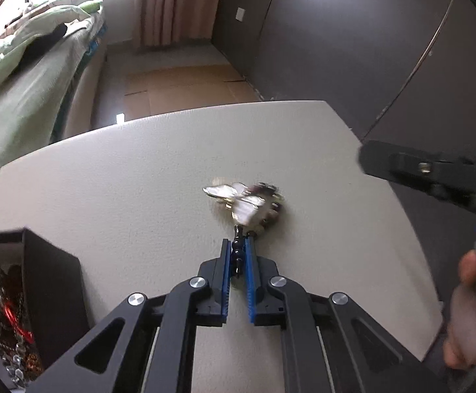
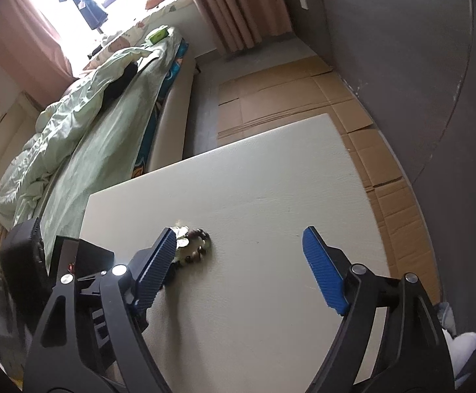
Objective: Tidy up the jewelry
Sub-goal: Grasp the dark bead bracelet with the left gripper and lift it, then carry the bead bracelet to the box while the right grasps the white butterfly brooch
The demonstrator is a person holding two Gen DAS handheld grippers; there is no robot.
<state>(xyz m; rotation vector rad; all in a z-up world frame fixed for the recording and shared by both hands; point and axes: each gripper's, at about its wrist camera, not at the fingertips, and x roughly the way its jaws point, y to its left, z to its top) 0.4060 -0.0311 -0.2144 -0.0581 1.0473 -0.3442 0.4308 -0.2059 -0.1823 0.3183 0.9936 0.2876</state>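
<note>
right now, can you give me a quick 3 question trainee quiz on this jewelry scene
1. True or false: the left gripper is shut on a strand of dark beads.
2. Which sits to the left of the table in the left wrist view? A) black box of jewelry B) glass bowl C) wooden tray
3. Fill in: the right gripper is ____, with nothing between its blue pads.

Key: 1 true; 2 A; 3 open
</note>
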